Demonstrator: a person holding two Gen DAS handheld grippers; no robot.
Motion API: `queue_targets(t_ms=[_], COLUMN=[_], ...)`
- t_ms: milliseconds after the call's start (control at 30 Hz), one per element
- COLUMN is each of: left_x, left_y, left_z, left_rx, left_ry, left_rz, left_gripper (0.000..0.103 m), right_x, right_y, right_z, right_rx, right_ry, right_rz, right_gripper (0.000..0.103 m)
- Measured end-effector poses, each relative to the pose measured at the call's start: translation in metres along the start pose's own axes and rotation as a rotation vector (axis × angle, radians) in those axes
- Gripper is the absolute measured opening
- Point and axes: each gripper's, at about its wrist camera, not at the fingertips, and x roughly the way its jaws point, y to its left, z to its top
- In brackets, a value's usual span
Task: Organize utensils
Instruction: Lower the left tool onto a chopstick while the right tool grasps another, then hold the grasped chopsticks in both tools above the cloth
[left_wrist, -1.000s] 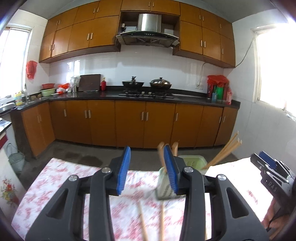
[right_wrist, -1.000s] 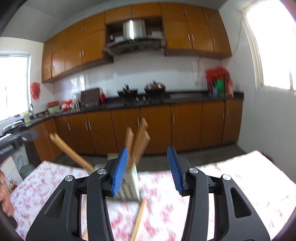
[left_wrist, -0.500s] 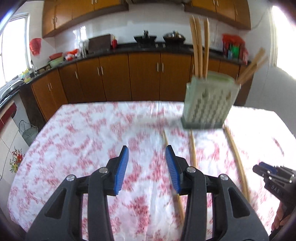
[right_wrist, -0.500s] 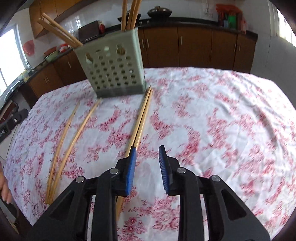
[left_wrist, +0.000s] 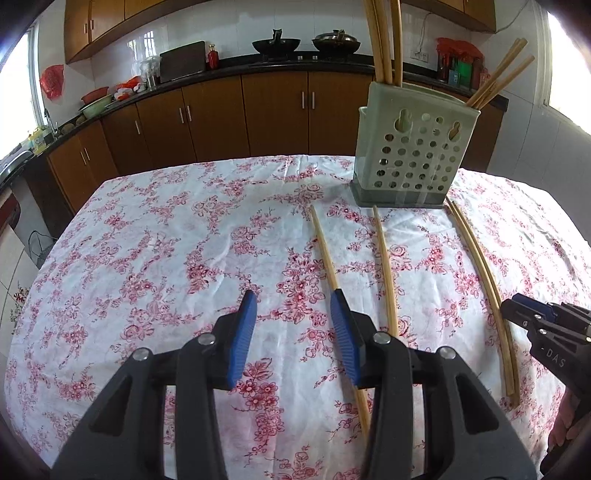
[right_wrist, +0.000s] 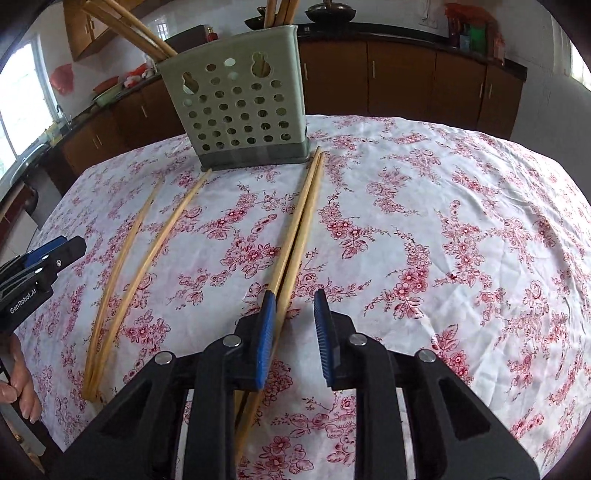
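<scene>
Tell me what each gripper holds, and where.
Nothing yet. Left gripper open, empty; right gripper closing around the chopstick pair near its thick end, not gripping.

"GenRobot.AI" in white on black body of left hand-held gripper (right_wrist: 55, 254), right wrist view. "DAS" in white on right hand-held gripper (left_wrist: 517, 314), left wrist view.

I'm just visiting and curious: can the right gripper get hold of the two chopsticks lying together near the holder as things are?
Probably yes. The right gripper is closing right over the paired chopsticks; one already lies between its jaws, the other under the left pad. Nothing blocks them on the tablecloth.
</scene>
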Motion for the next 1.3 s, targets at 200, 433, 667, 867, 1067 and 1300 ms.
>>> queue_targets(t_ms=[200,433,667,867,1067,1300], left_x=[0.005,0.011,0.02,0.022,0.02,0.025], left_y=[0.001,-0.002,-0.015,-0.019,-0.018,-0.016], left_z=[-0.002,-0.006,-0.012,-0.015,-0.018,-0.019], left_rx=[-0.005,-0.012,0.023,0.039,0.01,0.027], left_ry=[0.017,0.041,0.072,0.071,0.084,0.095], left_rz=[-0.007,-0.059,-0.079,-0.069,-0.114,-0.077], left_gripper=[0.042,0.032,0.023,0.018,0.018,0.009], right_x=[0.003,-0.002,-0.004,-0.005,-0.008,-0.008], right_y=[-0.001,-0.03,-0.027,-0.026,-0.028,-0.025], right_z=[-0.001,0.0,-0.004,-0.005,-0.006,-0.009], right_rx=[-0.031,0.042,0.024,0.026,0.037,0.011], right_ry=[-0.003,-0.016,-0.025,-0.018,-0.016,-0.024], right_rz=[-0.079,-0.121,-0.129,-0.117,-0.106,-0.108], right_gripper=[0.008,0.008,0.008,0.009,0.009,0.008])
